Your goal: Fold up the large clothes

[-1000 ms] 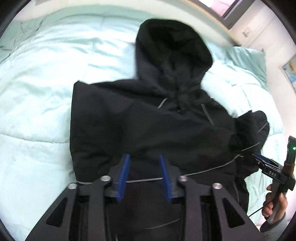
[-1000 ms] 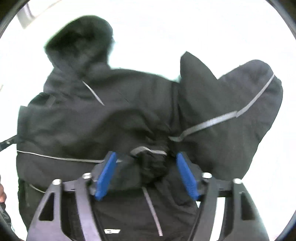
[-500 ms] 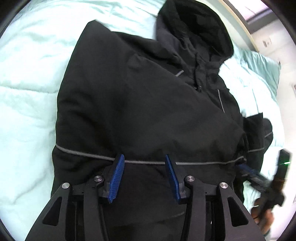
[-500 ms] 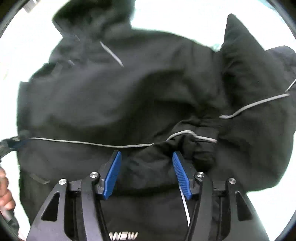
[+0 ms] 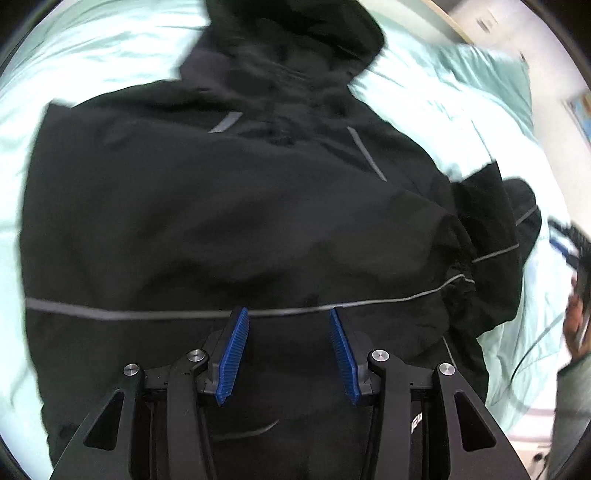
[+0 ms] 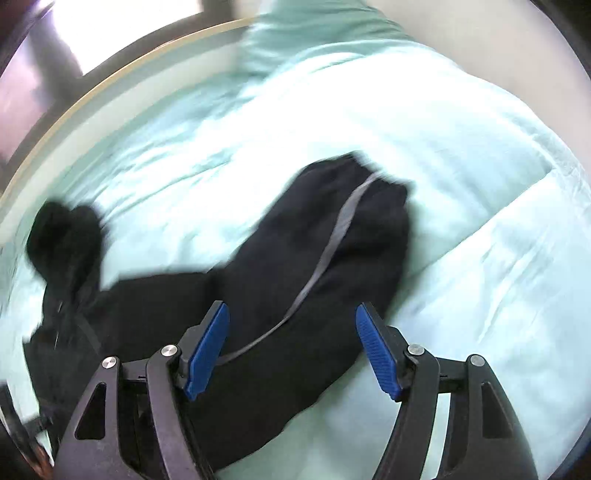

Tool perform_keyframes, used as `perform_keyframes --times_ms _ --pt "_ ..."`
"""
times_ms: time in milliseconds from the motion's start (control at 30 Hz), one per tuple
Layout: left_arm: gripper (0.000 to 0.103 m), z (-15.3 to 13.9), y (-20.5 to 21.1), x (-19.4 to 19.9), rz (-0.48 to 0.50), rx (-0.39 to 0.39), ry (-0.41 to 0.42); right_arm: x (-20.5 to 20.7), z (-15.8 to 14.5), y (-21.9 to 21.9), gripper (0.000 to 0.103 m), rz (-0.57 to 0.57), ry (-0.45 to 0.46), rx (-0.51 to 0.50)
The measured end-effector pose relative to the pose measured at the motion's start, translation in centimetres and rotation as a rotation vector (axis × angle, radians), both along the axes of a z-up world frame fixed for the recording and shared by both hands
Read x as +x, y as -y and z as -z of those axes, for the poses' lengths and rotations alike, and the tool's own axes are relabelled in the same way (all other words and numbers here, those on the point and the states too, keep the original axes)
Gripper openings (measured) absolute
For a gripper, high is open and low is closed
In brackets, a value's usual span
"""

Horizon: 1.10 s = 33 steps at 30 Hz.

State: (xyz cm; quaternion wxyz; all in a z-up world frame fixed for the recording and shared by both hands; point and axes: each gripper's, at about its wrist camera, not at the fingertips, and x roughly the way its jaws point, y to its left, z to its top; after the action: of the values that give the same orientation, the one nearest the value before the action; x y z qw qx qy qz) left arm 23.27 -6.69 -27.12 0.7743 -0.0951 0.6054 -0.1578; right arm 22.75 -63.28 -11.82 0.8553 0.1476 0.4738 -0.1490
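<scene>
The jacket (image 5: pixel 229 221) is black, hooded, and lies spread on the pale green quilt (image 5: pixel 85 55) of a bed. In the left wrist view its hood (image 5: pixel 295 40) points to the top of the frame and its body fills most of the picture. A grey stripe (image 5: pixel 110 314) runs across the body from side to side.

Left tongs (image 5: pixel 288 332): the blue pads (image 5: pixel 234 354) stand partly apart, at a narrow-to-middling gap. The jacket body lies beneath and ahead of them, and the grey stripe passes just past the pad tips. Nothing is pinched between the pads; whether the tips touch the cloth cannot be told.

Right tongs (image 6: pixel 291 347): the jaws are opening and stand wide. The pads (image 6: pixel 207 347) do not press on anything. A sleeve (image 6: pixel 332 240) of the jacket lies below the gap, running from between the pads up and to the right over the quilt (image 6: pixel 461 184). A grey stripe (image 6: pixel 332 236) runs along it. The right pad (image 6: pixel 376 354) sits over the edge where sleeve meets quilt. The hood (image 6: pixel 62 236) shows at far left of this view, blurred.

In the left wrist view the right tongs (image 5: pixel 565 243) appear at the right edge, blurred, beside the sleeve end (image 5: pixel 509 221), held by a hand (image 5: pixel 574 325). A pillow (image 6: pixel 314 29) lies at the bed's far end, near a window (image 6: pixel 122 26).
</scene>
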Motion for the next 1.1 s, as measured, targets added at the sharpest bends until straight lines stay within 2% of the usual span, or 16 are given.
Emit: perform_keyframes --times_ms 67,167,333,367,467,500,633,733,833,967,1033,1100 --pt "0.047 -0.2 2.2 1.0 0.058 0.011 0.009 1.6 0.5 3.4 0.073 0.044 0.010 0.030" --pt "0.047 -1.1 4.9 1.9 0.140 0.030 0.048 3.5 1.7 6.0 0.075 0.096 0.022 0.057" --pt "0.047 -2.0 10.7 3.4 0.297 0.015 0.086 6.1 5.0 8.4 0.083 0.124 -0.013 0.107" --pt "0.047 -2.0 12.5 3.6 0.342 0.003 0.087 6.4 5.5 8.3 0.082 0.118 -0.015 0.123" --pt "0.047 -1.8 15.8 3.9 0.422 -0.003 0.103 6.6 5.6 7.2 0.031 0.044 0.022 0.138" --pt "0.047 -1.6 17.5 4.0 0.461 -0.001 0.107 6.6 5.4 6.9 0.025 0.032 0.029 0.137" --pt "0.047 -1.1 21.4 4.3 0.535 -0.023 0.108 2.3 1.7 4.7 0.022 0.026 0.070 -0.008" --pt "0.047 -0.6 23.4 4.3 0.558 -0.036 0.110 -2.7 -1.6 6.1 0.022 0.142 0.091 -0.132" --pt "0.047 1.4 24.8 5.3 0.535 0.011 0.097 -6.9 -2.8 9.0 0.022 0.290 0.055 -0.226" --pt "0.047 3.3 25.9 6.2 0.522 0.061 0.071 -9.5 1.3 13.6 0.022 0.411 -0.004 -0.031" --pt "0.047 2.3 25.4 6.2 0.520 0.043 0.070 -9.4 2.7 13.8 0.022 0.426 -0.021 -0.024" --pt "0.047 0.6 24.3 6.1 0.504 0.019 0.083 -9.3 2.1 13.0 0.022 0.418 0.005 -0.032"
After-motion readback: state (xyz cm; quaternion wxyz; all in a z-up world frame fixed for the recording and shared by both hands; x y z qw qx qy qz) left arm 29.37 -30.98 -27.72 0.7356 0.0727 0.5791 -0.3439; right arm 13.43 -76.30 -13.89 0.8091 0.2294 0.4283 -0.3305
